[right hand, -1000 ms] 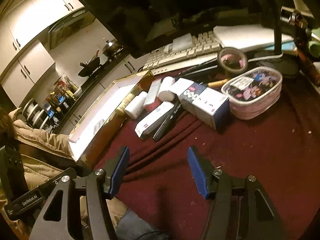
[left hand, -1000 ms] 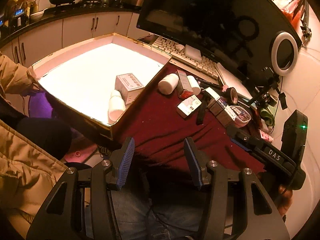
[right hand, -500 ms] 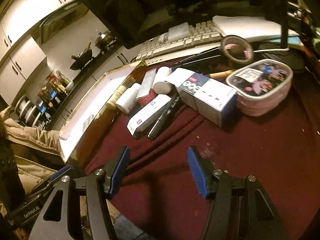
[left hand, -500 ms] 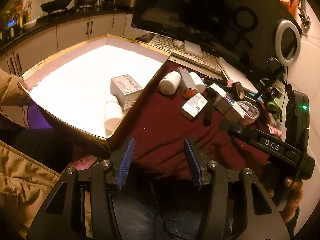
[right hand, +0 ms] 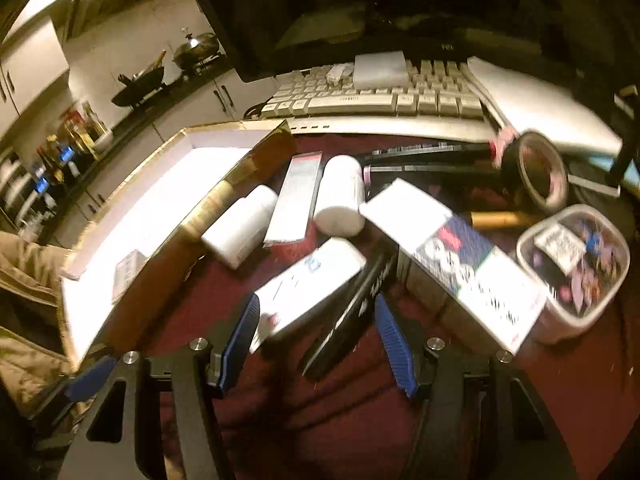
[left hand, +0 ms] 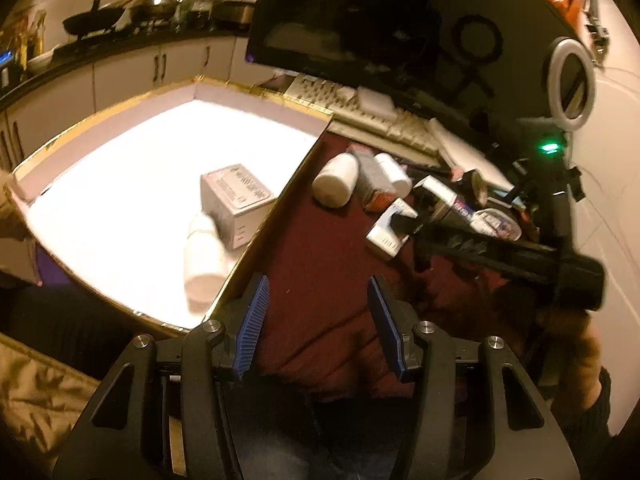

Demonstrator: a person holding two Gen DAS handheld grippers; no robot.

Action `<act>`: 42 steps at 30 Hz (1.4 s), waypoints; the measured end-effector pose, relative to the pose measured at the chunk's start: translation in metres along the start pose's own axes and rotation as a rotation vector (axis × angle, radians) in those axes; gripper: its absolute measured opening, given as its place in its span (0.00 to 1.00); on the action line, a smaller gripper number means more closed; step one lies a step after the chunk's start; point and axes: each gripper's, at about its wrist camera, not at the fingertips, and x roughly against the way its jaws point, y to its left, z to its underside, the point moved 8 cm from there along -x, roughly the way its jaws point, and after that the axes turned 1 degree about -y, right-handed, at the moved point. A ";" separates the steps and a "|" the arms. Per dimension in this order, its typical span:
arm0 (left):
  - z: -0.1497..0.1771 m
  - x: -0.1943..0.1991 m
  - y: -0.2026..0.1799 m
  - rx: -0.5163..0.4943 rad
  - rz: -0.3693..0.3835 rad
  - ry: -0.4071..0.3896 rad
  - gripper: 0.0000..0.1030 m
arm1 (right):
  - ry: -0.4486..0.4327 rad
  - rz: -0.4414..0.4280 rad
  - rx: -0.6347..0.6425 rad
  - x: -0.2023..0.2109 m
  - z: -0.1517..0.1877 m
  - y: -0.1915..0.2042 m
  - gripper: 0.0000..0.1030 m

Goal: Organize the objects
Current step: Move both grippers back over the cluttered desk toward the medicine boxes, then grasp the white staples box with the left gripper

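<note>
The left gripper (left hand: 316,312) hangs with its jaws spread wide and nothing between them, over the dark red tablecloth (left hand: 316,248) beside the tray's corner. The right gripper (right hand: 316,340) also stands wide open, its blue pads either side of a flat white box (right hand: 304,292) and a black pen-like stick (right hand: 348,316) lying on the cloth; the pads do not press on either.

The big gold-edged tray (left hand: 256,92) with a white floor holds two things near its right wall: a white bottle (left hand: 204,256) on its side and, touching it just behind, a grey carton (left hand: 236,204) with print too blurred to read.

Still out on the cloth, just beyond the right gripper, lie two more white bottles (right hand: 240,228) (right hand: 340,196) with a slim red-ended box (right hand: 296,200) between them, a larger white box (right hand: 452,256) with blurred lettering, and a clear tub (right hand: 572,272) full of colourful bits under a white label. Behind sit a tape roll (right hand: 536,172), a pale keyboard (right hand: 376,96) and a dark monitor (right hand: 360,0).
</note>
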 end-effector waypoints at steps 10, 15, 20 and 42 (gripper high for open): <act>-0.006 0.003 0.000 0.018 0.097 -0.066 0.53 | 0.005 0.009 -0.027 -0.002 -0.002 -0.007 0.46; -0.014 0.008 -0.002 0.037 0.122 -0.072 0.59 | 0.010 0.084 -0.024 0.005 -0.001 -0.010 0.20; -0.010 0.008 -0.009 0.016 0.102 -0.061 0.60 | 0.013 0.074 -0.103 0.006 0.005 -0.028 0.19; -0.035 -0.032 -0.041 -0.007 -0.027 0.019 0.60 | -0.011 -0.058 -0.065 0.010 -0.002 -0.034 0.22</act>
